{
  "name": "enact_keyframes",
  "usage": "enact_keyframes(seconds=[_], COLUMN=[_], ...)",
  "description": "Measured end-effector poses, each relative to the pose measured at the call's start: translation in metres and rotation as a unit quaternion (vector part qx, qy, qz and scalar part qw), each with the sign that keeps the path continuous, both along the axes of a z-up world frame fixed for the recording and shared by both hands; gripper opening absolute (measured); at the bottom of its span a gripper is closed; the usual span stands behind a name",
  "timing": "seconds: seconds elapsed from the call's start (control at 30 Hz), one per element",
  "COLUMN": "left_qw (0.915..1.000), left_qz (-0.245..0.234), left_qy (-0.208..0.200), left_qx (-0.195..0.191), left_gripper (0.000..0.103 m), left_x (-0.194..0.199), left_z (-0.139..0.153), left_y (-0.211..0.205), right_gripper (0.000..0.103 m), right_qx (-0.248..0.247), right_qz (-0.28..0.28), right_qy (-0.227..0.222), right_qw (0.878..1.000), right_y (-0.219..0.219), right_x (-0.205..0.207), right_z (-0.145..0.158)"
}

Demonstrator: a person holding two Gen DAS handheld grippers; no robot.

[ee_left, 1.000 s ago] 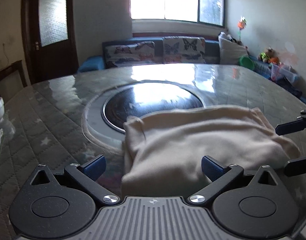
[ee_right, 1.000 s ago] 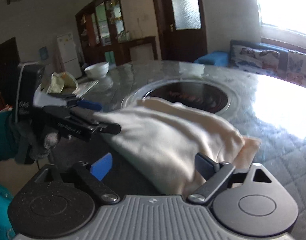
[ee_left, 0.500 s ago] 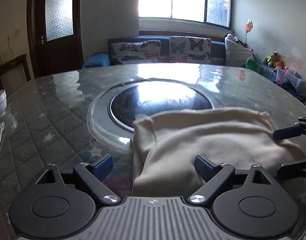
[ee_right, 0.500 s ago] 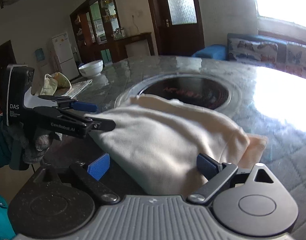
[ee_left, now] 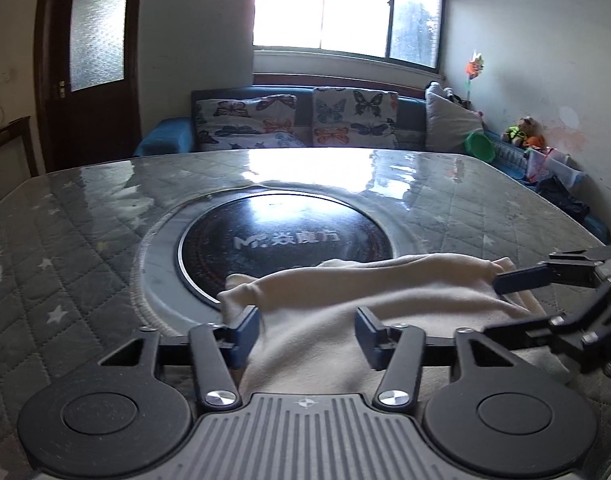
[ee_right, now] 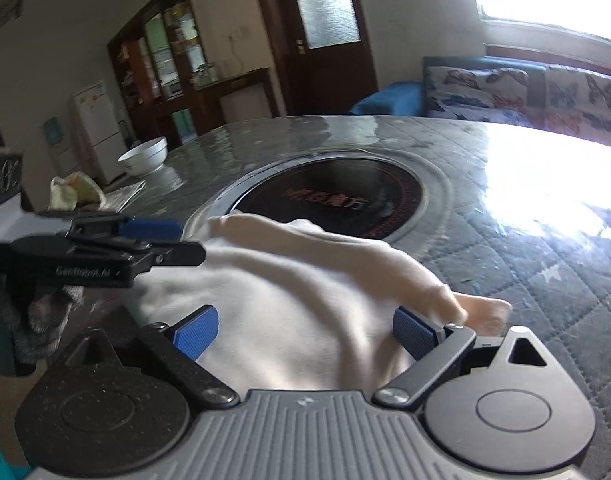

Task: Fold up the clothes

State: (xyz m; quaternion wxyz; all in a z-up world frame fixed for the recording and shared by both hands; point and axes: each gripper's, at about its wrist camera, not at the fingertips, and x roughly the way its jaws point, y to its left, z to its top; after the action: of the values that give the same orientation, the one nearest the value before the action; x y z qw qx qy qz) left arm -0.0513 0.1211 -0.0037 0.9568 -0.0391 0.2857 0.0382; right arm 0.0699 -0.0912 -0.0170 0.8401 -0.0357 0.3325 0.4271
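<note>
My left gripper (ee_left: 307, 330) sits nearest to me, its blue-padded fingers spread apart with the cream garment (ee_left: 369, 300) filling the gap between them; the pads are not pressing on the fabric. My right gripper (ee_right: 305, 330) is likewise spread wide, the cloth bulging up between its fingers, and I see no pinch on it. In the left wrist view the right gripper's fingers also enter from the right side, at the garment's right end. I cannot tell whether they touch the cloth there.

The garment itself lies bunched in a folded heap on the quilted grey table (ee_left: 65, 248), on the near side of the round black cooktop (ee_left: 289, 240) set into the table's middle. Its far edge overlaps the cooktop's pale ring and just reaches the dark glass. A loose corner of the fabric pokes out toward the right of the cooktop in the right wrist view.

Left of the cooktop, near the table's edge, stands a white bowl (ee_right: 143, 156), with a crumpled rag (ee_right: 75, 192) closer to me. Beyond the cooktop, past the table, runs a sofa with butterfly cushions (ee_left: 297, 120).
</note>
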Motion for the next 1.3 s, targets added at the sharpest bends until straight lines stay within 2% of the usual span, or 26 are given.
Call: enact_keyframes(seconds=[0.37,0.57,0.73,0.87,1.0,1.13,1.23,1.3], left_qw=[0.9988,0.9985,0.9978,0.9975,0.9972,0.9974,0.9972,0.9974], left_qz=[-0.02,-0.016,-0.026,-0.026,-0.022,-0.021,-0.018,-0.015], left_qy=[0.038,0.042,0.041,0.044,0.06,0.06,0.065,0.066], left_qx=[0.026,0.032,0.045,0.049,0.04,0.034,0.032,0.028], left_gripper=[0.051,0.052,0.052,0.052,0.055,0.058,0.059,0.062], left_x=[0.037,0.047,0.057,0.069,0.078,0.079,0.081,0.08], left_z=[-0.019,-0.016,-0.011,-0.013,-0.017,-0.017,-0.018,-0.017], left_y=[-0.003,0.002,0.002,0.003,0.008,0.011,0.013,0.015], right_gripper=[0.093,0.093,0.093,0.094,0.095,0.096,0.099,0.1], right_qx=[-0.072,-0.123,-0.137,-0.148,-0.147,-0.14,-0.16,-0.151], right_qz=[-0.032,-0.042,-0.051,-0.064,-0.083,-0.094,-0.098,-0.104], right_qy=[-0.047,-0.059,-0.055,-0.036,-0.021,-0.026,-0.031,-0.022], right_qw=[0.996,0.99,0.988,0.986,0.985,0.985,0.982,0.983], right_y=[0.027,0.047,0.055,0.063,0.067,0.068,0.075,0.074], right_x=[0.017,0.024,0.032,0.045,0.057,0.063,0.071,0.076], right_z=[-0.001,-0.006,0.001,-0.003,-0.002,0.001,-0.007,-0.009])
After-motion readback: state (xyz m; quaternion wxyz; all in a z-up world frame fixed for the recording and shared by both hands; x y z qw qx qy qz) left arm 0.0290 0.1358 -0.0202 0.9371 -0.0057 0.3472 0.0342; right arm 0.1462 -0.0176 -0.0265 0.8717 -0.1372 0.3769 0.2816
